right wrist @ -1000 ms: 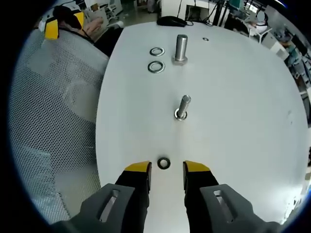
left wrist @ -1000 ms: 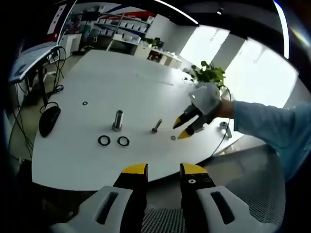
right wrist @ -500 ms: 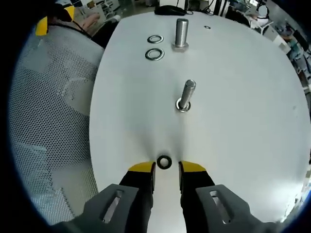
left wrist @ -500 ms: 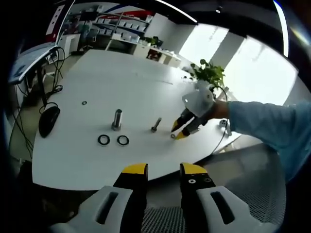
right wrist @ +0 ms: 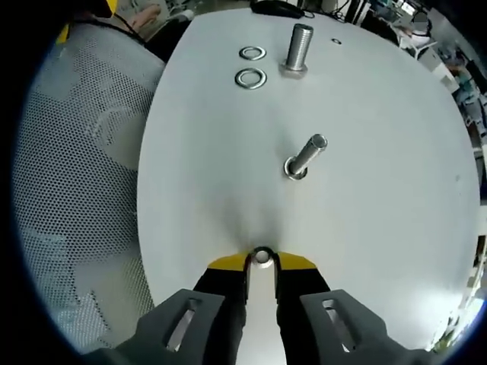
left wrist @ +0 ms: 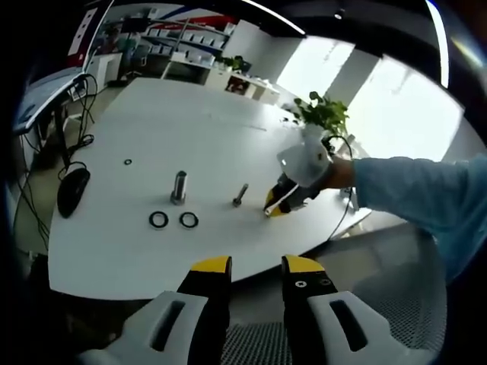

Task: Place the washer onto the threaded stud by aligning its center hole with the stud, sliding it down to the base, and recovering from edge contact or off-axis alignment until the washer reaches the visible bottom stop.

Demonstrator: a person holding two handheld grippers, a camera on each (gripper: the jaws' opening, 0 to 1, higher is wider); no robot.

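**Right gripper pinches the small washer on the table**

In the right gripper view, the right gripper (right wrist: 262, 262) has its yellow-tipped jaws closed in on one small washer (right wrist: 262, 256), gripping it at the near edge of the white table (right wrist: 396, 152); the washer lies just short of the slim threaded stud (right wrist: 306, 154), which stands apart from it, unthreaded by any ring; beyond stand one thicker stud (right wrist: 297, 47) and two larger washers (right wrist: 251, 66) side by side to its left; a further tiny ring (right wrist: 336, 41) lies past them, making four rings and two studs; a black mouse (right wrist: 275, 7) sits at the far edge.

In the left gripper view, the left gripper (left wrist: 256, 268) hangs off the table with its jaws parted around nothing; a leafy plant (left wrist: 323, 114) stands behind; no writing is legible.
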